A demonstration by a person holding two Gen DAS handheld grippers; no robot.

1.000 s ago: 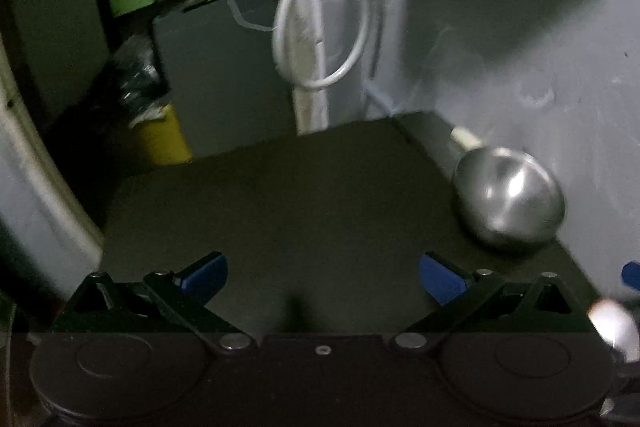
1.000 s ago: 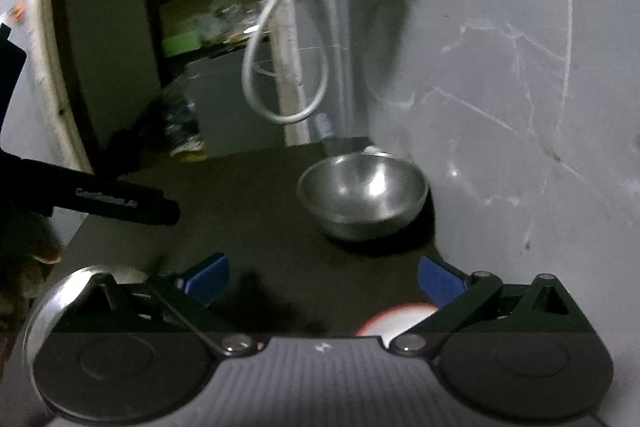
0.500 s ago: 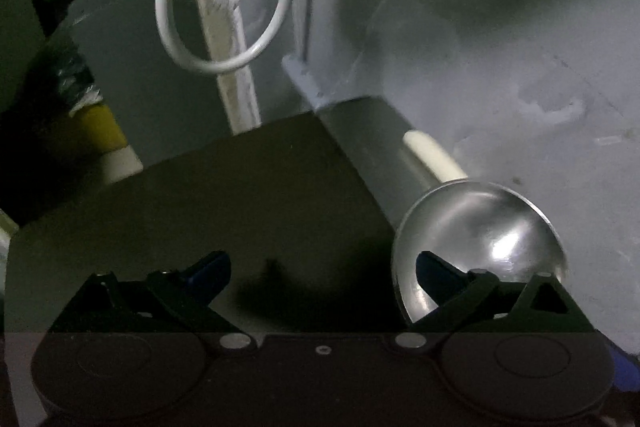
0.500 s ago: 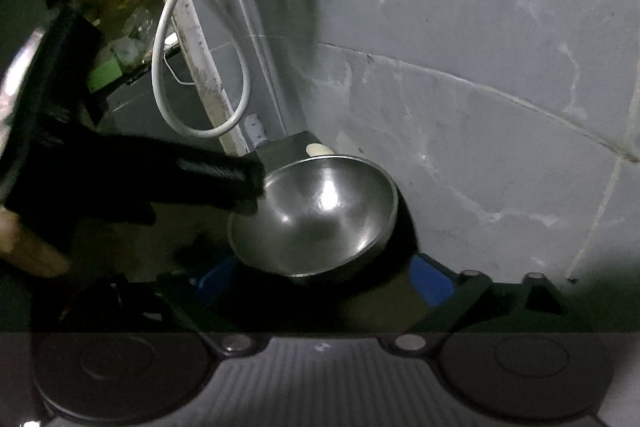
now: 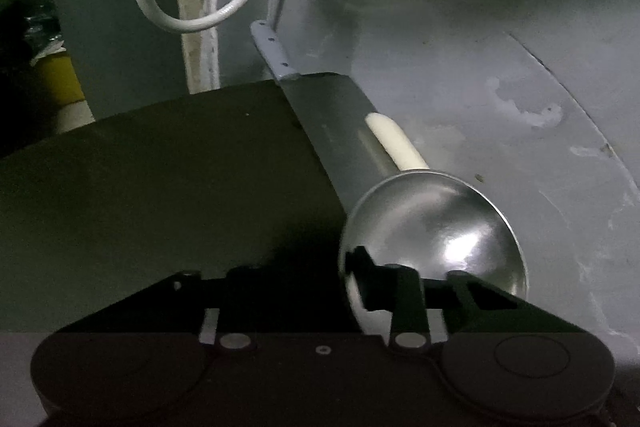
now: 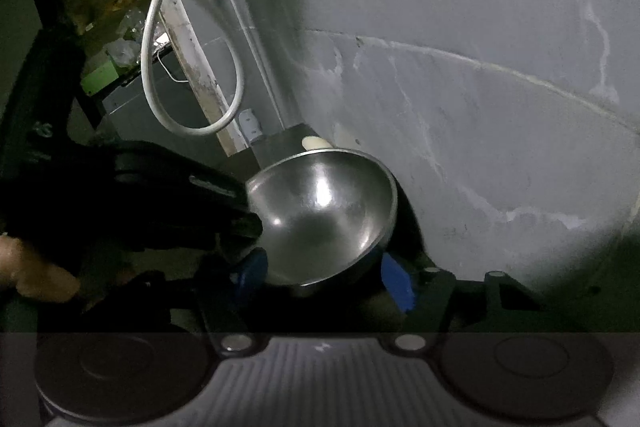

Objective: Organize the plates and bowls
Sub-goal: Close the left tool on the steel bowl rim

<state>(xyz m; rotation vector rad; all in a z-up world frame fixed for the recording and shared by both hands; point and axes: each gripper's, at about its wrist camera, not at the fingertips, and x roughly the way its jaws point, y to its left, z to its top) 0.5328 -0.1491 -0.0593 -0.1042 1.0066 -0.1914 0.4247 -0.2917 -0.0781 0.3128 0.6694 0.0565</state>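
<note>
Left gripper (image 6: 244, 223) jaws pinch steel bowl (image 6: 324, 215) rim, tilted; right gripper (image 6: 322, 277) jaws wide, straddling bowl.

Wall (image 6: 480, 107) just beside bowl (image 6: 320, 215)

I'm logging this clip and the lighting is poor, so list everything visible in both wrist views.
steel bowl: one, silver, on the dark table near the wall, tilted
table: one, dark
wall: grey, scuffed, right of the table
white cable: one loop, hanging behind the table
cream cylinder: one, behind the bowl
yellow container: one, far left
left gripper: black, at the bowl's left rim
right gripper: blue pads either side of the bowl
</note>
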